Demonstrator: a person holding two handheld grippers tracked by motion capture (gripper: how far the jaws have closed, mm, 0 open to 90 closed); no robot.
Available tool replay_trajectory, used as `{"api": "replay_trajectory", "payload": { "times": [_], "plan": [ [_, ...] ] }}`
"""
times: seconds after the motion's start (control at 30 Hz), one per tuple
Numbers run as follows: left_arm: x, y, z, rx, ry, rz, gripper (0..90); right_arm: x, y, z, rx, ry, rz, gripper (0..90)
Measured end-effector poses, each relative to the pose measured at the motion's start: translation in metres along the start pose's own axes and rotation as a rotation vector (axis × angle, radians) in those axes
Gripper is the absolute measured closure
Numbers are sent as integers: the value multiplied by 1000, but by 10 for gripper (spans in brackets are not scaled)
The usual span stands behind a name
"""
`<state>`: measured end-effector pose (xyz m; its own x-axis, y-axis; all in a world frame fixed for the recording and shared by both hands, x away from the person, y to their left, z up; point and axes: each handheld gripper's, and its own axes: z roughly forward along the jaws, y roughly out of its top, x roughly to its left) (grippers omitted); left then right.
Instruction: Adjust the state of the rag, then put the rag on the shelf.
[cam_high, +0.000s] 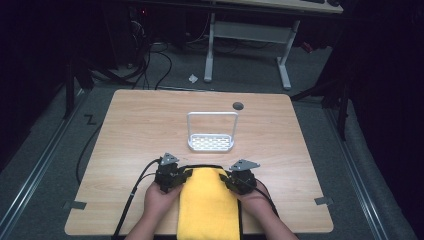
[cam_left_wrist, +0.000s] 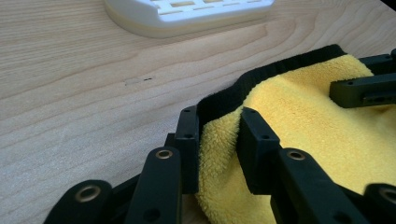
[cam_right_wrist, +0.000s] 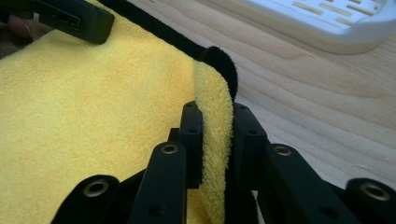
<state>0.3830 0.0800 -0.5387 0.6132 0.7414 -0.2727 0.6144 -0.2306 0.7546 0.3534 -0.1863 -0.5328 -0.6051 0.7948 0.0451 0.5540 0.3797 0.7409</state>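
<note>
Right gripper view: my right gripper (cam_right_wrist: 212, 135) pinches the towel (cam_right_wrist: 93, 116) corner; left gripper (cam_left_wrist: 217, 140) pinch seems looser, may slip.

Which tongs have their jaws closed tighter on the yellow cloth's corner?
The right tongs: their jaws pinch the cloth flat. The left tongs show a wider gap.

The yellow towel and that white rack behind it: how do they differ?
The yellow towel is soft and lies flat at the table's near edge, pinched at its far corners by the left tongs and right tongs. The white rack is rigid, with a slotted base and an upright hoop handle, untouched mid-table. Both rest on the wooden table.
</note>
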Motion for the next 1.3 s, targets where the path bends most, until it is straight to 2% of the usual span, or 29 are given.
{"api": "replay_trajectory", "payload": {
  "times": [0.3, 0.37, 0.43, 0.6, 0.63, 0.67, 0.7, 0.8, 0.87, 0.9, 0.93, 0.97, 1.03, 1.1, 1.13, 1.27, 1.3],
  "plan": [
    [0, 0, -1, -8, -1, -5, 748, 2, 0, -3, -17, -21, -14, 775],
    [0, -1, -2, -15, -8, -9, 760, 3, 0, -6, -35, -29, -15, 776],
    [-1, -1, -4, -32, -9, 2, 794, 5, 2, -9, -56, -32, -30, 775],
    [-3, 0, -7, -49, -10, 26, 822, 5, 5, -15, -87, -24, -26, 774],
    [-5, 2, -12, -81, -17, 14, 822, 7, 7, -19, -108, -32, -35, 774],
    [-5, 2, -12, -81, -17, 14, 823, 7, 7, -19, -108, -32, -35, 774],
    [-9, 5, -20, -128, -18, 20, 824, 8, 10, -24, -129, -33, -36, 774],
    [-15, 11, -31, -186, -29, 35, 825, 9, 16, -32, -169, -38, -45, 774],
    [-18, 13, -34, -199, -31, 43, 825, 10, 18, -35, -182, -42, -53, 774],
    [-23, 19, -40, -221, -29, 67, 825, 12, 22, -42, -205, -47, -72, 773],
    [-23, 19, -40, -221, -29, 67, 825, 12, 22, -42, -205, -47, -72, 773],
    [-27, 24, -46, -240, -31, 78, 825, 14, 26, -48, -229, -52, -81, 773],
    [-28, 28, -50, -249, -30, 84, 825, 15, 28, -51, -240, -54, -80, 773],
    [-32, 38, -62, -287, -29, 101, 826, 17, 36, -60, -283, -60, -90, 773],
    [-32, 38, -62, -287, -29, 101, 826, 17, 36, -60, -283, -60, -90, 773],
    [-37, 52, -77, -337, -22, 130, 826, 20, 52, -76, -355, -63, -104, 772],
    [-39, 55, -81, -350, -15, 139, 826, 20, 52, -76, -355, -63, -104, 772]
  ]
}}
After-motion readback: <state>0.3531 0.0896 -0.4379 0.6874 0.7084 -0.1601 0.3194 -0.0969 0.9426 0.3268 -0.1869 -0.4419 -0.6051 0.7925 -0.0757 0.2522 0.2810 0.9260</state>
